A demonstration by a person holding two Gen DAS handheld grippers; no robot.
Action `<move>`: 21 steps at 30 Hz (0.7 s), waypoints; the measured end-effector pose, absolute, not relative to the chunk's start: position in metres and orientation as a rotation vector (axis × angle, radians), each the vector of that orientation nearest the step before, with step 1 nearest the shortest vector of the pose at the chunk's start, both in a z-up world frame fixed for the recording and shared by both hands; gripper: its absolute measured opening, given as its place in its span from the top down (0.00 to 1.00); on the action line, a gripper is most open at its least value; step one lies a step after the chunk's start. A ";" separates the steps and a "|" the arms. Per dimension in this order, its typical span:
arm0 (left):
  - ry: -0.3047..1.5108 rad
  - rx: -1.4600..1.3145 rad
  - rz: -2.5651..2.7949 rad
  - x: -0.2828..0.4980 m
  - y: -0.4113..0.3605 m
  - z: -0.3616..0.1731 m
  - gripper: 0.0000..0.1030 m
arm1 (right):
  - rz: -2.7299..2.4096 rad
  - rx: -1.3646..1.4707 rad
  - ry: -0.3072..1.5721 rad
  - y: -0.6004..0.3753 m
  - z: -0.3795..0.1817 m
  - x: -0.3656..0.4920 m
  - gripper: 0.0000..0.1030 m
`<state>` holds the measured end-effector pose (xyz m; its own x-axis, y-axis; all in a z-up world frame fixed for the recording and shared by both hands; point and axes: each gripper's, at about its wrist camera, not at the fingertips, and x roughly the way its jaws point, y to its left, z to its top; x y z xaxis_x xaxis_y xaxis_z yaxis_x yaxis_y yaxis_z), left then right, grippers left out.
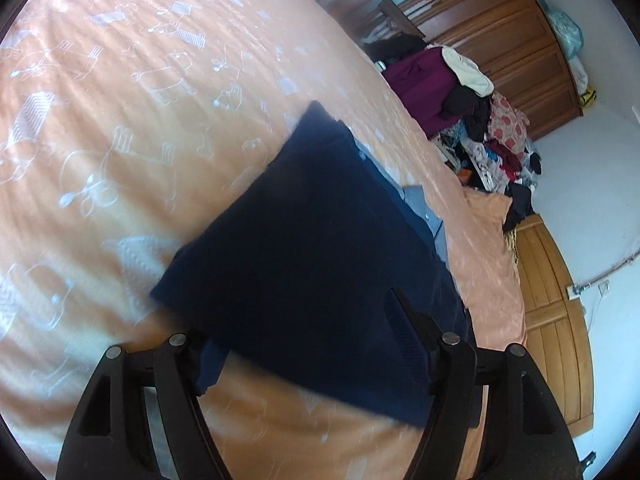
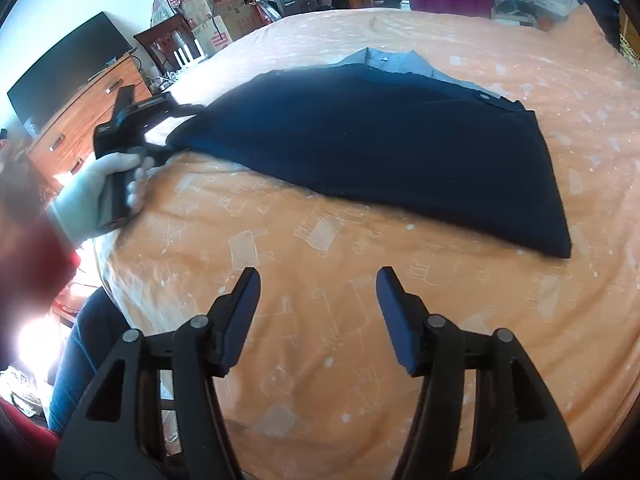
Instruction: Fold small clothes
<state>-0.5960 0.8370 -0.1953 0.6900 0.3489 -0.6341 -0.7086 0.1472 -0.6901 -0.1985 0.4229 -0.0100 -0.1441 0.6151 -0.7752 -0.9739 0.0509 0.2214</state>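
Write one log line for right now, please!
left gripper: at corner of dark navy folded garment | right gripper: open, empty | surface: orange patterned bedspread

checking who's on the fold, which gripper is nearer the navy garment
Left. The left gripper is at the navy garment corner; the right gripper hovers over bare bedspread, apart from it.

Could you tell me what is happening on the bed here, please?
A person is folding a navy garment on an orange bedspread, with a claw in each hand. The left claw is at the garment's corner; whether it grips is unclear. The right claw hovers open over bare bedspread, holding nothing. A grey shirt lies partly under the garment.
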 end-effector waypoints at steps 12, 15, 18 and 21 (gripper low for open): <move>0.227 -1.240 0.802 -0.600 0.858 -0.208 0.30 | 1.532 -0.542 0.902 0.442 -0.017 -0.209 0.42; 0.275 -1.210 0.837 -0.592 0.861 -0.206 0.65 | 1.537 -0.532 0.902 0.447 -0.013 -0.211 0.42; 0.265 -1.156 0.863 -0.587 0.857 -0.200 0.99 | 1.561 -0.454 0.883 0.464 0.012 -0.204 0.42; 0.326 -0.954 0.897 -0.564 0.845 -0.173 0.99 | 1.609 -0.407 0.828 0.511 0.049 -0.192 0.34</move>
